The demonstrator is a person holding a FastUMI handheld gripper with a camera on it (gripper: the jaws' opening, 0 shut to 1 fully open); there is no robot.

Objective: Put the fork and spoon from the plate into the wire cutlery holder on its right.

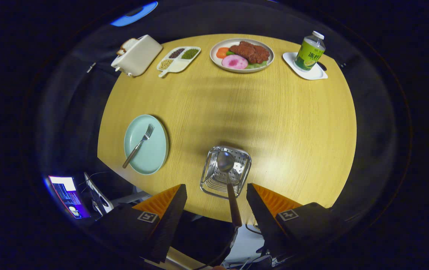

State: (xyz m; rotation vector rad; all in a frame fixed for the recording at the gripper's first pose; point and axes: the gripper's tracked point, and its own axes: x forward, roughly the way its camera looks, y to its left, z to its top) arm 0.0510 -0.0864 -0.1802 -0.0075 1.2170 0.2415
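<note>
spoon (226,165) in holder (224,173), tongs (216,195) spread

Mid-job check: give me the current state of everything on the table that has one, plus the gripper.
Gripper: fingers open, nothing between them pressed.
Metal spoon with brown handle: bowl down in the holder, handle leaning out toward the fingers.
Wire cutlery holder: upright, holds the spoon.
Silver fork: lying on the plate.
Pale green round plate: holds the fork.
Green-labelled bottle: upright, capped.

The spoon (226,165) stands in the wire holder (224,173), its handle's near end lost in darkness between the spread fingers. The bottle (310,51) label is too small to tell; the far-left toaster (136,55) hides most of its bread.
</note>
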